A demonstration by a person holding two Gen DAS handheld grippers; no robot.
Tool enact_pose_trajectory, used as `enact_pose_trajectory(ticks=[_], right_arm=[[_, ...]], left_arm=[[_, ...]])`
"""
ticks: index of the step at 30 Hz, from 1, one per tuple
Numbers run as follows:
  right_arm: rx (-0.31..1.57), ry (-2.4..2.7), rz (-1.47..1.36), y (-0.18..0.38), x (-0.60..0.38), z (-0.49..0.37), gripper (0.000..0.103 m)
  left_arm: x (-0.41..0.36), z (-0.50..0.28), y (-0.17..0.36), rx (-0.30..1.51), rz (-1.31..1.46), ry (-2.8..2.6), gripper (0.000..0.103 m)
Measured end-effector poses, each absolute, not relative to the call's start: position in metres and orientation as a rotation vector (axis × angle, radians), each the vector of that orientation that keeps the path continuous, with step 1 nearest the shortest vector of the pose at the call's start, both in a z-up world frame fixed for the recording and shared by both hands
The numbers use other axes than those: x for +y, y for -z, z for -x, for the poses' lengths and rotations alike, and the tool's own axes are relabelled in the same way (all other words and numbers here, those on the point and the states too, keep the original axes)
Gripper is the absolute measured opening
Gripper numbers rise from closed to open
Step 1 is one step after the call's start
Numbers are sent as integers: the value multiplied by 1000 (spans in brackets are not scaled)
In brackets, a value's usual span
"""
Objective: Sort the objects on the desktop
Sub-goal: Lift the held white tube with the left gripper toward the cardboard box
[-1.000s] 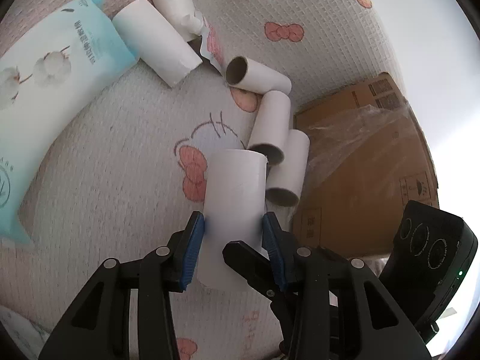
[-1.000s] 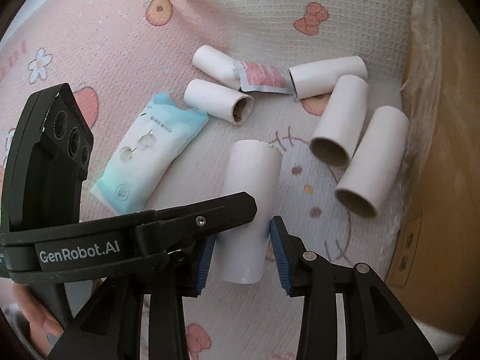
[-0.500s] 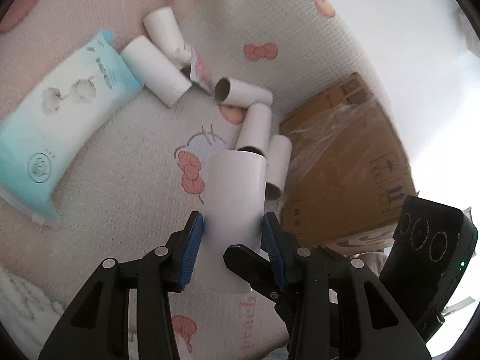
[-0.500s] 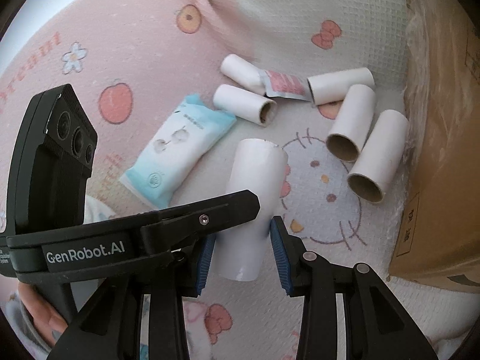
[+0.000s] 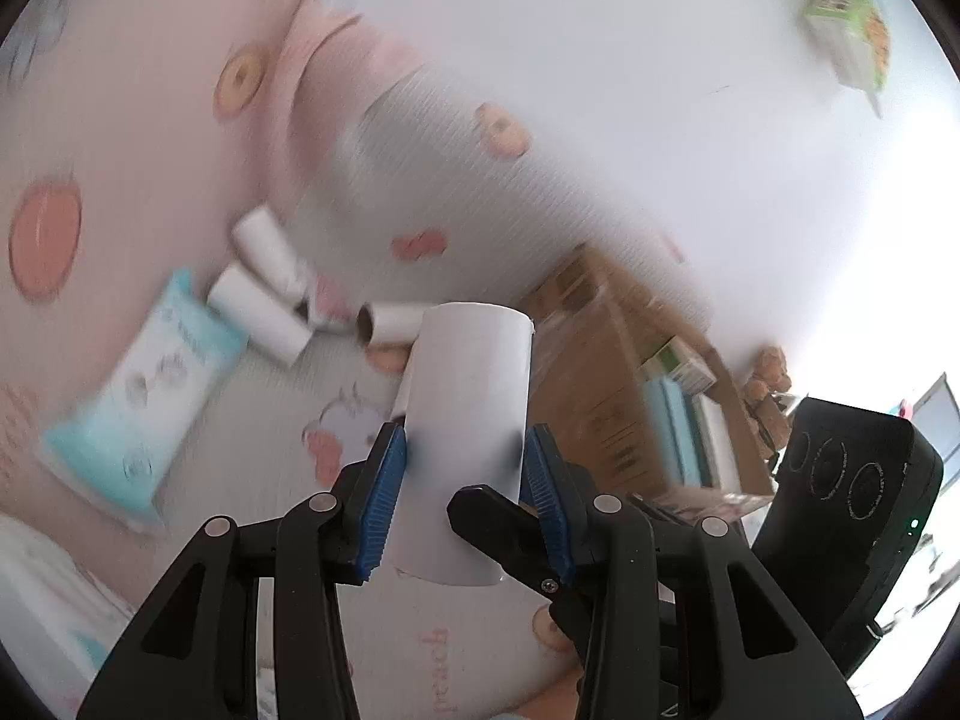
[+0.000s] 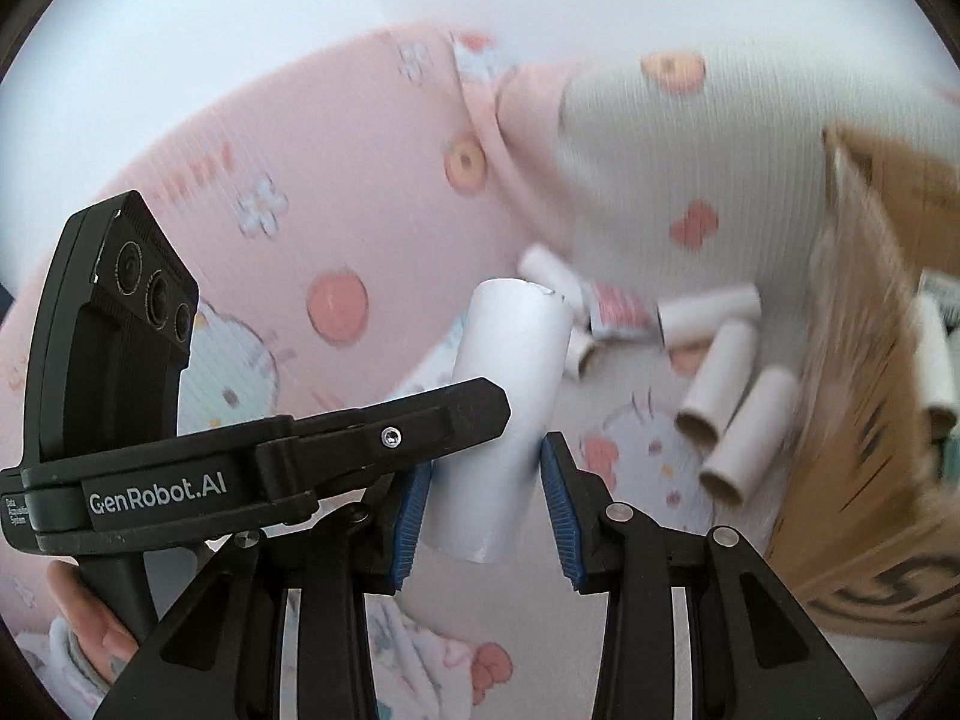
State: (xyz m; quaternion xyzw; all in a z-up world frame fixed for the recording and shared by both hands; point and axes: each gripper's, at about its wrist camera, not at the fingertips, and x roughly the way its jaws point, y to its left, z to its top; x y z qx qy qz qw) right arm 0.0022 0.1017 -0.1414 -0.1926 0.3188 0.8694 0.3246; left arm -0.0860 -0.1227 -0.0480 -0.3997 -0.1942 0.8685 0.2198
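The tube [image 5: 465,438] is sitting between both grippers at once: the left gripper [image 5: 463,483] is clamping its lower half with blue fingers [image 5: 384,492] on either side, and the right gripper [image 6: 486,507] is doing the same, so it is hanging clear above the bed [image 5: 180,138]. Squeezing may be crushing the thin card, or one grip may be twisting it loose. Beyond, loose tubes [image 6: 717,384] are lying beside the box [image 6: 864,396].

The white tube [image 5: 465,432], clamped by both tools, has been lifted off the patterned blanket [image 5: 180,120]. The loose tubes [image 6: 726,384] and blue packet [image 5: 144,414] now look smaller, and the cardboard box [image 5: 606,396] shows its inside.
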Motion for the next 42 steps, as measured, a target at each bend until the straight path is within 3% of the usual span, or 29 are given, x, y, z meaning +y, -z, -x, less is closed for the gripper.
enact_pose_trajectory(ticks=[9, 17, 29, 42], right_arm=[[669, -2290, 375, 79, 90, -22, 35], [595, -2236, 297, 48, 100, -58, 35], [546, -2108, 336, 30, 128, -123, 35], [585, -1970, 475, 42, 179, -179, 35]], left_arm=[[-88, 84, -23, -381, 925, -2453, 44], [-40, 96, -47, -308, 864, -2411, 44], [50, 123, -49, -204, 885, -2301, 44], [122, 180, -15, -247, 1054, -2130, 44]])
